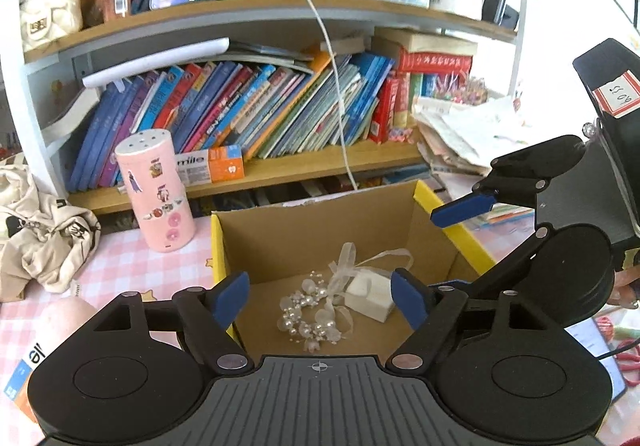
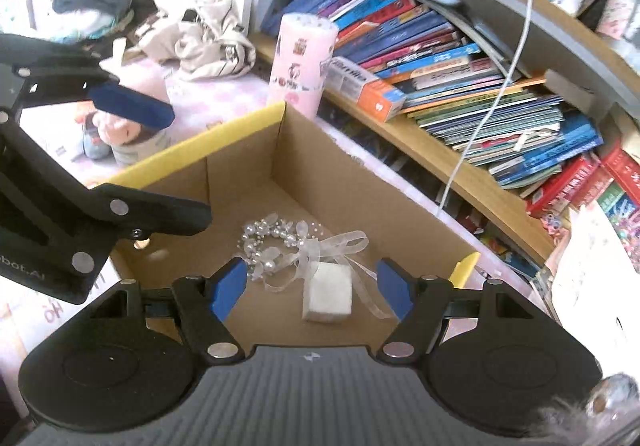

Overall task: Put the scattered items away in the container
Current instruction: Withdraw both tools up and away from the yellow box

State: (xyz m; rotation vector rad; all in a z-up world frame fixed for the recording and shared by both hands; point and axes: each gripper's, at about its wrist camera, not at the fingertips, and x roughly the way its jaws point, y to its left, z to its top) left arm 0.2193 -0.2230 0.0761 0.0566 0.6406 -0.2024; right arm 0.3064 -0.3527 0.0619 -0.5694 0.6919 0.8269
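Bookshelf (image 1: 280,117) behind; hand-held gripper (image 1: 320,296) hides the box's (image 1: 320,234) near wall.

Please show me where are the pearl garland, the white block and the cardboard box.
pearl garland (image 1: 308,320), left wrist view, on its cluster of beads.
white block (image 2: 329,296), right wrist view, on its top face.
cardboard box (image 1: 320,238), left wrist view, on its inner back wall.

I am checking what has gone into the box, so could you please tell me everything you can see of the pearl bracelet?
The pearl bracelet is a loop of white pearl-like beads with translucent petal shapes, finished by a sheer white ribbon bow. It lies flat on the floor of the cardboard box, its ribbon trailing against the white cube beside it. Neither gripper touches it.
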